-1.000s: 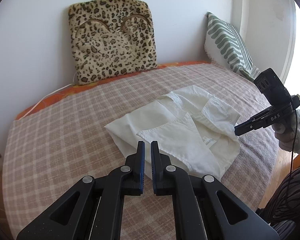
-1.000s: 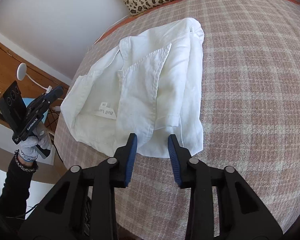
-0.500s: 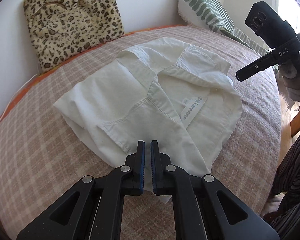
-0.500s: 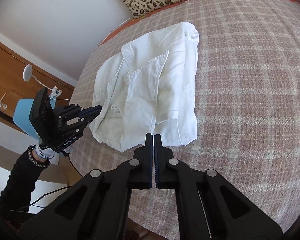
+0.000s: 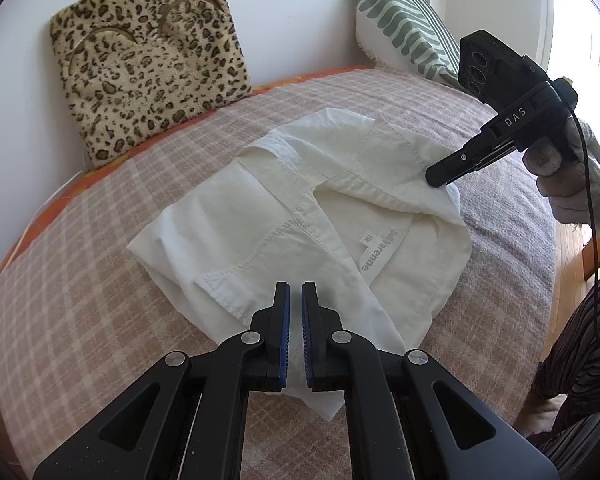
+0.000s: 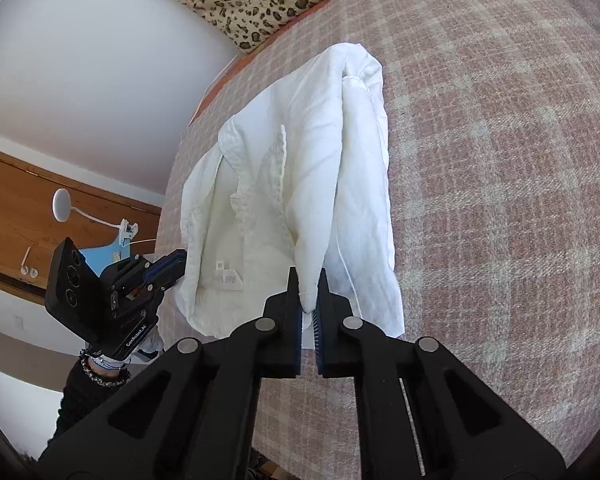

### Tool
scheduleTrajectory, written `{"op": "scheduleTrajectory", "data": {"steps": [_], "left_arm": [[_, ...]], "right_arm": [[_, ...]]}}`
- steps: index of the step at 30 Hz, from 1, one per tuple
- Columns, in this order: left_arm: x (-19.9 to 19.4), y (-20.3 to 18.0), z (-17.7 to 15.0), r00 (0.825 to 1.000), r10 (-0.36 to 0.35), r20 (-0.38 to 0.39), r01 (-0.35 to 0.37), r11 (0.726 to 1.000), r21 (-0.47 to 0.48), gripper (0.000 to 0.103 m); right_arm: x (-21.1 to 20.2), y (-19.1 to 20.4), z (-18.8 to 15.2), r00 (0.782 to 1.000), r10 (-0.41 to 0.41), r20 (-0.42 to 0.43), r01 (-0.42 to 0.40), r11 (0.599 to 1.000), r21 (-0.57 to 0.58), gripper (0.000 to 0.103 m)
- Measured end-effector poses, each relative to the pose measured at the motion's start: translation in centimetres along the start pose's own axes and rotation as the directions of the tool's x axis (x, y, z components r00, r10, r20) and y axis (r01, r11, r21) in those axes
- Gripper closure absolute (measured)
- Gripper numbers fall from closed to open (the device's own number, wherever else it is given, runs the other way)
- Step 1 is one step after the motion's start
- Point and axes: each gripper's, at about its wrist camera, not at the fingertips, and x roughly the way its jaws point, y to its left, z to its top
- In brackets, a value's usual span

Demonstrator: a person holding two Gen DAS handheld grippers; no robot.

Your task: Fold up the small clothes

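White shirt (image 5: pixel 300 216) crumpled on bed (image 5: pixel 80 280). Right tool (image 6: pixel 309 300) pinches the shirt's edge; left tool (image 5: pixel 295 300) nearly closed at its near hem, grip unclear.

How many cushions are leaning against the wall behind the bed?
2. A furry leopard-print cushion stands against the white wall at the bed's far left; a white cushion with green stripes leans in the far right corner. More could lie outside the cameras' view.

From each gripper we look down its fingers, close over the white shirt (image 5: pixel 300 216) (image 6: pixel 300 184); both views share it, from opposite sides.
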Motion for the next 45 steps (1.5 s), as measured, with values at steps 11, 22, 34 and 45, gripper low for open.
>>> {"op": "scheduleTrajectory", "data": {"steps": [11,22,34,45], "left_arm": [[0.3,0.1,-0.6,0.999,-0.033,-0.027,0.032,0.999,-0.009,0.099],[-3.9,7.7,3.3,0.992,0.011,0.124,0.018,0.973,-0.232,0.098],[2.0,14.1,4.7,0.999,-0.023,0.037,0.036,0.916,-0.398,0.098],[7.8,15.1,3.7,0.997,-0.029,-0.066,0.004,0.94,-0.34,0.098]], "right_arm": [[-0.4,-1.4,-1.4,0.993,-0.087,-0.08,0.089,0.996,0.022,0.099],[-5.5,6.2,1.8,0.987,-0.131,0.097,0.154,0.944,-0.291,0.097],[7.1,15.3,4.6,1.0,-0.004,-0.023,-0.009,0.861,-0.508,0.097],[17.2,17.7,-0.8,0.954,-0.196,-0.228,-0.032,0.689,-0.724,0.097]]}}
